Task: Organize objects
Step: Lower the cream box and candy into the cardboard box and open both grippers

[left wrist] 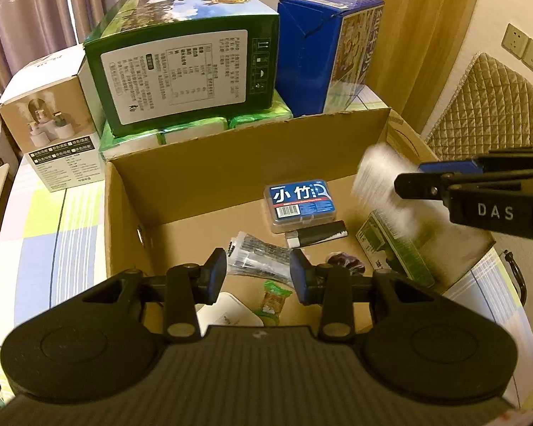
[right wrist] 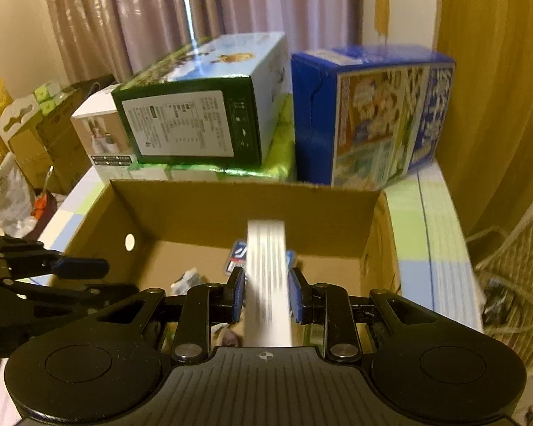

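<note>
Cardboard box (left wrist: 238, 163) with blue case (left wrist: 299, 202); right jaws gripping white pack (right wrist: 268, 277), left jaws open.

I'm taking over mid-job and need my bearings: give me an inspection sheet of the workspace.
Surface: checked cloth under everything.
Job's things: open cardboard box holds a blue-labelled case, black-and-white packet, snack sachet and green box.
Clutter: green carton, blue carton and white carton behind.
Grippers: left gripper open, empty; right gripper grips a blurred white item above the box.
Cables: cord at far right.
Surroundings: curtain, wall sockets.
</note>
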Motion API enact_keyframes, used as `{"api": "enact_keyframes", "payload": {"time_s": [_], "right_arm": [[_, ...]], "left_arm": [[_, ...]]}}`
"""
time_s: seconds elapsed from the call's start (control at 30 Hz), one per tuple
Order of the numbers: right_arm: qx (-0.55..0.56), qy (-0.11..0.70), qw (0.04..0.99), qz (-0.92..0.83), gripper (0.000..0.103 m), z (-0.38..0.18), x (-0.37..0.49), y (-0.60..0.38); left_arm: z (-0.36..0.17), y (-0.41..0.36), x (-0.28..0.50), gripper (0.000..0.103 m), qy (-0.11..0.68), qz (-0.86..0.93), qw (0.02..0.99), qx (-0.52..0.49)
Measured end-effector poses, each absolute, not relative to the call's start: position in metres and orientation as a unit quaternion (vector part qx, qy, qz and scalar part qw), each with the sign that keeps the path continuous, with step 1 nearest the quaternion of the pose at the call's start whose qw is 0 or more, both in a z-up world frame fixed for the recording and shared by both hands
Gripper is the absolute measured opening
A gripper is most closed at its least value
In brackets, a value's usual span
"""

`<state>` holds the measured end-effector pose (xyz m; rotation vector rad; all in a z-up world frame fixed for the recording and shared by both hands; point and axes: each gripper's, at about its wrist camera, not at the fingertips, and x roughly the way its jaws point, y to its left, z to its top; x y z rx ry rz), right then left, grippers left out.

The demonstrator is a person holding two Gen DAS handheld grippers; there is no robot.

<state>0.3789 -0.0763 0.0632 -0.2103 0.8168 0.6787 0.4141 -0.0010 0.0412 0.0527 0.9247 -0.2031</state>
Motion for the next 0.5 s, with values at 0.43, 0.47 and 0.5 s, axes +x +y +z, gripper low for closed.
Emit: {"api": "enact_keyframes", "payload": {"time_s": [0.43,0.47,0.5], "right_arm": [[-0.121,0.382,0.860,0.317,0.074,0.061,0.360,-0.084],[-0.122,0.381,0.860,0.318,0.074,0.063,0.357,-0.085],[-0.123,0.380,0.860,0.319,0.074,0.064,0.354,-0.086]], "left_arm": [[0.040,0.016,0.393,0.033,0.444,-0.090,0.892,0.014],[0.041,0.016,0.391,0.033,0.442,-0.089,0.892,0.014],[0.043,0.017,0.388,0.033,0.441,-0.089,0.893,0.014]]}}
